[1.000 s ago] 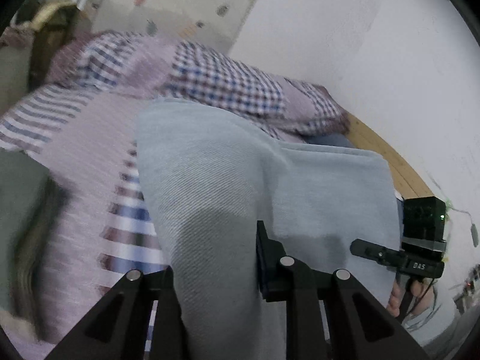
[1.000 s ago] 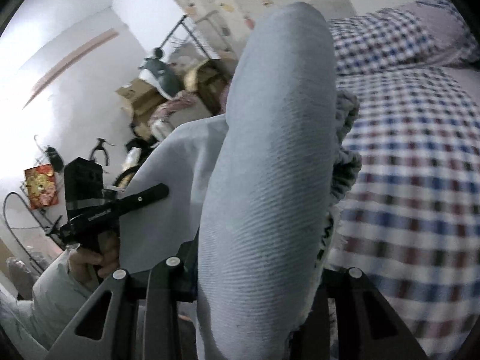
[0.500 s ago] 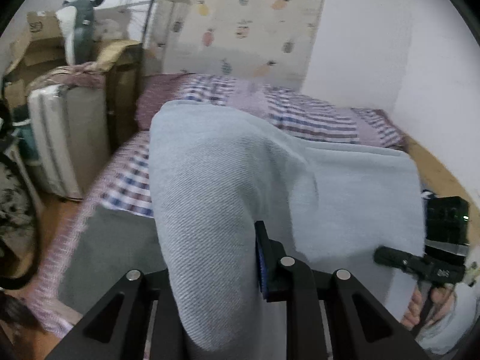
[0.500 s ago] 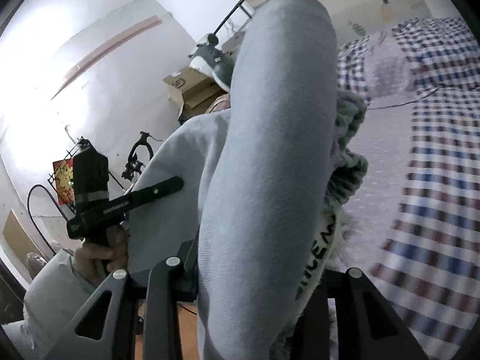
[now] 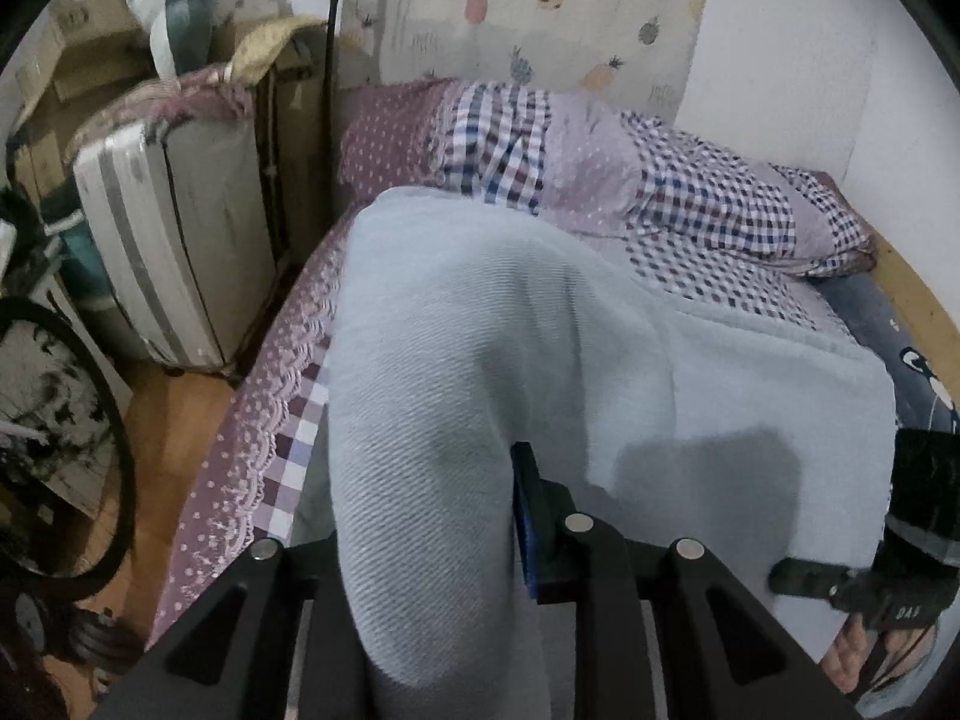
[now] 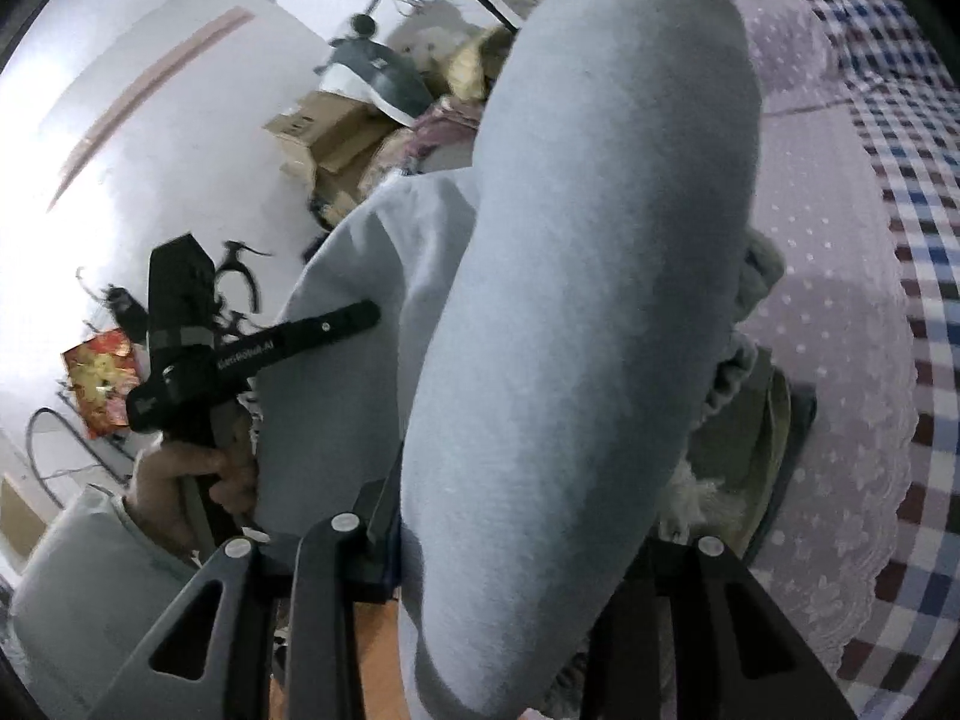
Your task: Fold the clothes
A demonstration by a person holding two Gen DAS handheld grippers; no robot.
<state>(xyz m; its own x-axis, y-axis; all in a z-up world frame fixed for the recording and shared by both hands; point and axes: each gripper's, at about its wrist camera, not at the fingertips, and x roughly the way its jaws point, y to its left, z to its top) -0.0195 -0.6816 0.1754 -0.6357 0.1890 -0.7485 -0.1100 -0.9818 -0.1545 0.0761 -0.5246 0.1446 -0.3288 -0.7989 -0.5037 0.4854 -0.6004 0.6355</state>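
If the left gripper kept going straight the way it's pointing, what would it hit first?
Probably the checked bedspread. The left gripper is shut on the light blue garment, whose bulge fills the view ahead, so depth is unclear.

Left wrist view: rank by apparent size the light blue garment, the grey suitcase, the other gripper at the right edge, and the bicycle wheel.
1. light blue garment, by far the largest, though it hangs close to the lens.
2. grey suitcase.
3. bicycle wheel and right gripper: both cut off by the frame, so unranked.
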